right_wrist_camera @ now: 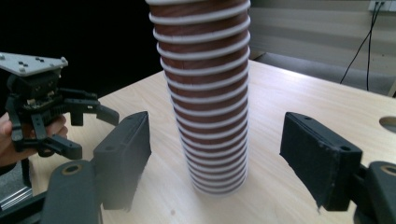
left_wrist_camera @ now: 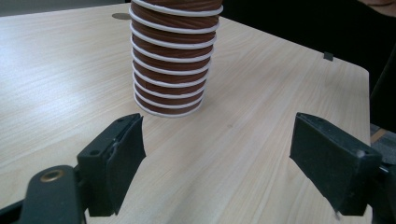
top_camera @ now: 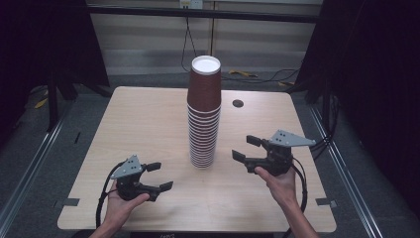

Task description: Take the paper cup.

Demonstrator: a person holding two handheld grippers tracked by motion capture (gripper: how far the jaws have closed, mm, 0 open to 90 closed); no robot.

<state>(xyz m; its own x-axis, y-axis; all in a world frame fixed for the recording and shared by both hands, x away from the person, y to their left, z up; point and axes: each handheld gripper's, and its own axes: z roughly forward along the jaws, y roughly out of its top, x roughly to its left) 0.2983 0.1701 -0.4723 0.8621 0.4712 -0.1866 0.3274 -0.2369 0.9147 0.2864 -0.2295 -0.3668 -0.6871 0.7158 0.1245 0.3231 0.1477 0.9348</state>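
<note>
Cup stack (top_camera: 204, 114) stands mid-table between the left gripper (top_camera: 159, 176) and right gripper (top_camera: 246, 148). Both sets of jaws gape, empty. Bare table (top_camera: 143, 124) all round.

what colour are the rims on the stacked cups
White, on brown cups; clearest in the right gripper view.

Light wooden table (top_camera: 148, 129), round grommet hole (top_camera: 237, 103), black cables on the floor (top_camera: 262, 77), wall socket (top_camera: 190, 4)

Black two-jaw left gripper (top_camera: 159, 176), right gripper (top_camera: 245, 148), grey three-cornered top plates (screw-dotted), trailing black cables
</note>
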